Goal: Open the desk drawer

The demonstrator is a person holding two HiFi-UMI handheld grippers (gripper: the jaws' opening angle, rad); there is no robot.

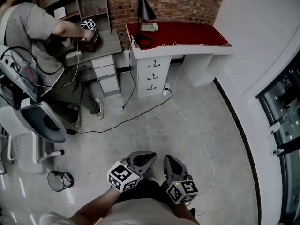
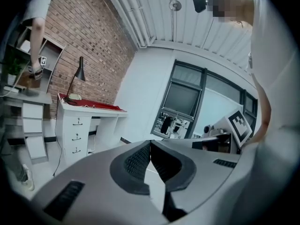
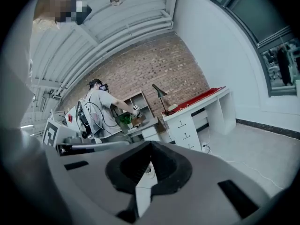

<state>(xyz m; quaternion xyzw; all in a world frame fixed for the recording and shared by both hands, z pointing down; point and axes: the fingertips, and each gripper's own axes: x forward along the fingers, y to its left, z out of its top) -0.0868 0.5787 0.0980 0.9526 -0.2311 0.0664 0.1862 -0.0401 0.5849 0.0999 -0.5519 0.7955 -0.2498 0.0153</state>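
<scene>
White drawers [image 1: 152, 76] are sitting closed in the desk [image 1: 187, 49] well across the floor [image 1: 206, 139], so the left claw [image 1: 149, 157] and right claw [image 1: 168, 161] are hanging shut and empty (nothing is in reach yet).

1. The red cloth cover [image 1: 187, 33] on the tabletop looks soft and matt.
2. The white three-drawer desk [image 1: 152, 71] is smooth and painted.
3. The red-brown brick wall [image 1: 178, 3] is rough.
4. The pale grey floor [image 1: 154, 135] is smooth and faintly glossy.
5. The left gripper [image 1: 150, 156] and right gripper [image 1: 168, 159] are matt grey plastic, with black ribbed pads [image 2: 138, 163].
</scene>
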